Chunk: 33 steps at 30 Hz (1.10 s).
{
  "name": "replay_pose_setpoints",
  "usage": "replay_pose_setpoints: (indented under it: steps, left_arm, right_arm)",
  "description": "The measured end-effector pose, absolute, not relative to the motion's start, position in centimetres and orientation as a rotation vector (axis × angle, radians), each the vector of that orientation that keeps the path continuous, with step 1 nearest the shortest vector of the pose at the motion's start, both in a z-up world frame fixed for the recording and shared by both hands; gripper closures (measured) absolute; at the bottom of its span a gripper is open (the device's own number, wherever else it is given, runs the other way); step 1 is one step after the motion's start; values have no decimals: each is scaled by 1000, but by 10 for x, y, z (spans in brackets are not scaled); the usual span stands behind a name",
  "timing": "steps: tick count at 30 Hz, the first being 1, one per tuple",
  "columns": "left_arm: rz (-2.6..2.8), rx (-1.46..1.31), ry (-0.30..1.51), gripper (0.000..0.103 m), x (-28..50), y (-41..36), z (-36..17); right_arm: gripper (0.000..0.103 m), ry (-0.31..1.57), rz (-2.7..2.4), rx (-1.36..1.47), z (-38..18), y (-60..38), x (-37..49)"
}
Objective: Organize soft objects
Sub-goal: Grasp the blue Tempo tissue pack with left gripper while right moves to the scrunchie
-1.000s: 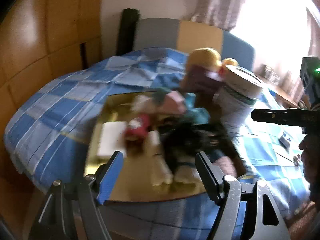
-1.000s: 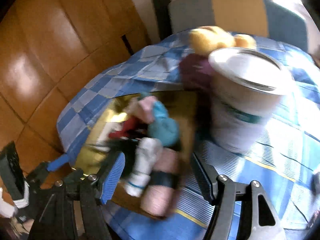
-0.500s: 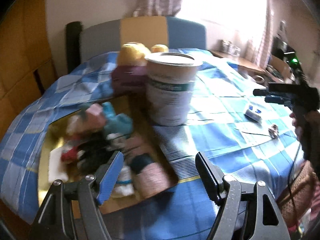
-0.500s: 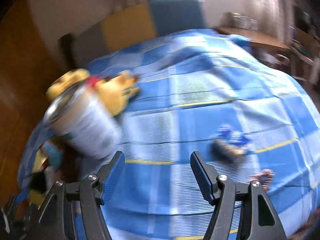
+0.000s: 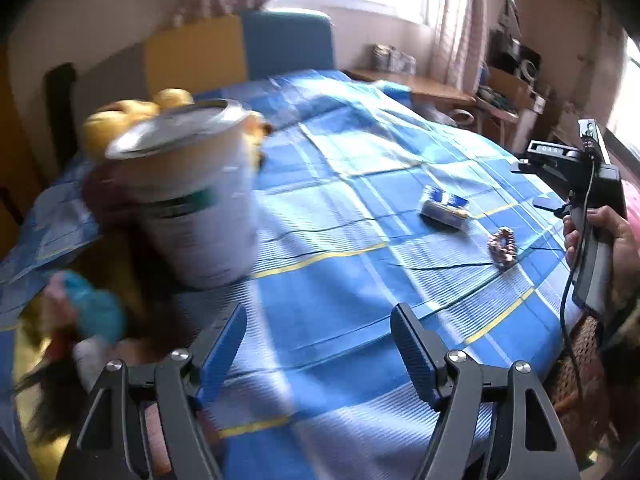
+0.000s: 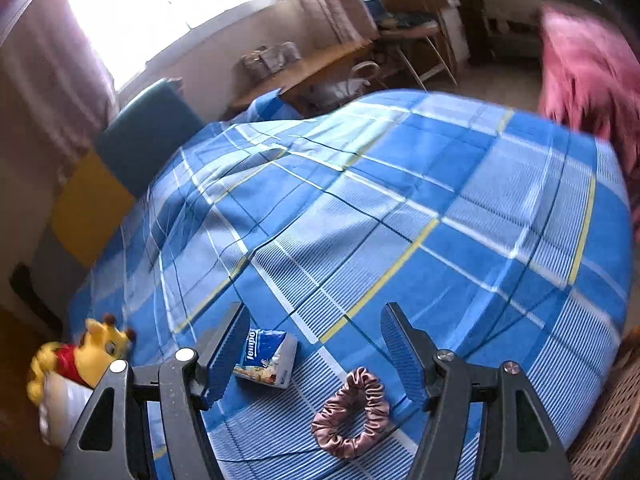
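Right gripper (image 6: 314, 344) jaws parted, empty, above pink scrunchie (image 6: 351, 414) and tissue pack (image 6: 267, 358) on blue checked bedspread (image 6: 400, 220). Left gripper (image 5: 318, 344) parted, empty, near white bucket (image 5: 192, 204).

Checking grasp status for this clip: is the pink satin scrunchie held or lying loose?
Lying loose. The pink satin scrunchie rests flat on the blue checked bedspread, below the right gripper, whose jaws stand open.

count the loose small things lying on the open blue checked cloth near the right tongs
2. A tissue pack lies by the left finger of the right tongs; a pink scrunchie lies just nearer the camera, between the fingers. More may sit out of frame.
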<state>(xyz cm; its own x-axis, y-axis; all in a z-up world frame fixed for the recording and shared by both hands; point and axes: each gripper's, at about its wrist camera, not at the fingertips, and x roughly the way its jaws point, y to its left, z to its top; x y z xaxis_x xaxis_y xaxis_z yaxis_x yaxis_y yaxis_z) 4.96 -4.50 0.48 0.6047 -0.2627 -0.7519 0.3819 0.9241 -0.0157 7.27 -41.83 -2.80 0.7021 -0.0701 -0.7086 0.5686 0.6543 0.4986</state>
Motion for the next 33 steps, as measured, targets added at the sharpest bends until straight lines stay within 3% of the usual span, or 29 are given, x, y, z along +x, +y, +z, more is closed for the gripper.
replay_pose_setpoints:
  steps: [8, 11, 20, 31, 33]
  left_arm:
    - [-512, 170, 900, 28, 96, -123, -16]
    - [-534, 198, 913, 17, 118, -156, -26]
    - [-623, 290, 913, 9, 170, -229, -54]
    - [-670, 316, 933, 5, 205, -283, -84]
    - [-678, 341, 930, 15, 207, -287, -91]
  right_arm:
    - [34, 697, -411, 954, -41, -434, 56]
    - [34, 687, -393, 1011, -44, -439, 53]
    - [34, 700, -318, 1069, -50, -439, 57]
    - [34, 738, -275, 1081, -55, -434, 63]
    - [34, 740, -275, 1079, -55, -434, 64]
